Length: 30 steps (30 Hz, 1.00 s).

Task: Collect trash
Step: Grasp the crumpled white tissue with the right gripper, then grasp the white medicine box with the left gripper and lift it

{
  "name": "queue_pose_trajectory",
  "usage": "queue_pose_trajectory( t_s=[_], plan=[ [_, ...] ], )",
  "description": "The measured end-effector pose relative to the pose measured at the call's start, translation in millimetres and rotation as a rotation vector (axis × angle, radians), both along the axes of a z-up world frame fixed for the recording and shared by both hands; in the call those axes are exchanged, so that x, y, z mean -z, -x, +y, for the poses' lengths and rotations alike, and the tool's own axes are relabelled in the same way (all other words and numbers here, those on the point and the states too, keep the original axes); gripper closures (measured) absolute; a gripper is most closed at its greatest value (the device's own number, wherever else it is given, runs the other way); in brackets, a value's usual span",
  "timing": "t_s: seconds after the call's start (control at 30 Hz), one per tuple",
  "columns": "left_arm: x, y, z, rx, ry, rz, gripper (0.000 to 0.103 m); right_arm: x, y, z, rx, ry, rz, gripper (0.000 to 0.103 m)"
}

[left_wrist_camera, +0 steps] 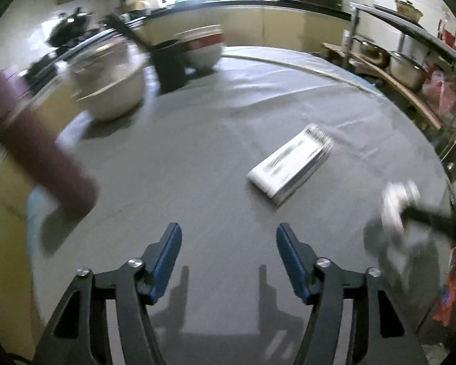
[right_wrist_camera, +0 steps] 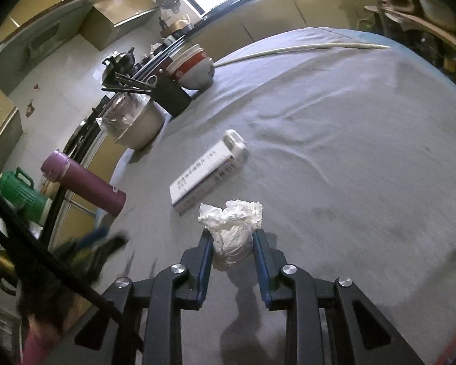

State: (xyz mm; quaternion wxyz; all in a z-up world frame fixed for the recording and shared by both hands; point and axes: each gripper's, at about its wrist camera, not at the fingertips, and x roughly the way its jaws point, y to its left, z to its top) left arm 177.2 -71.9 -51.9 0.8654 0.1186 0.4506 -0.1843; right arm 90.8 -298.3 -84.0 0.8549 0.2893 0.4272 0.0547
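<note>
My right gripper (right_wrist_camera: pixel 232 240) clamps the crumpled white tissue wad (right_wrist_camera: pixel 232 231); I'd lift gently (left gripper (left_wrist_camera: pixel 228 237) gapes empty), avoiding the white printed carton (right_wrist_camera: pixel 209 172).

I am in a home kitchen. Yellow cabinets (right_wrist_camera: pixel 258 27) under a dark countertop (left_wrist_camera: pixel 288 3) run along 12 o'clock. Stacked bowls (right_wrist_camera: pixel 194 67) and a steel pot (right_wrist_camera: pixel 136 124) stand at 10 o'clock on the cloth-covered table (right_wrist_camera: pixel 349 152); pots on a shelf rack (left_wrist_camera: pixel 407 67) fill 2 o'clock.
</note>
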Motion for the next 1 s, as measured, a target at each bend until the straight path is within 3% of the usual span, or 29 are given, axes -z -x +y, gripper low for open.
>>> queue_pose_trajectory(
  t_s=[0.13,0.3,0.53,0.6,0.7,0.73,0.77,1.0],
  plan=[
    [2,-30,-36,0.088,0.058,0.025,0.027,-2,37,-14,0.015,-0.006,-0.001,0.075],
    [22,-59,-65,0.145,0.032,0.107,0.027,-4,74,-25,0.029,-0.024,-0.002,0.075],
    [39,-63,-73,0.149,-0.015,0.121,0.028,-10,84,-27,0.035,-0.028,-0.017,0.075],
    [39,-58,-73,0.155,-0.025,0.097,0.036,-11,83,-24,0.03,-0.024,-0.024,0.075],
    [35,-48,-71,0.162,-0.024,0.082,0.062,-16,83,-16,0.015,0.017,-0.038,0.075],
    [33,-47,-69,0.162,-0.006,0.093,0.083,-18,84,-14,0.011,0.024,-0.042,0.075],
    [32,-45,-67,0.155,0.007,0.109,0.097,-19,85,-13,0.01,0.027,-0.047,0.075],
    [30,-19,-53,0.144,0.044,0.128,0.097,-25,94,-12,0.017,0.035,-0.065,0.075]
  ],
)
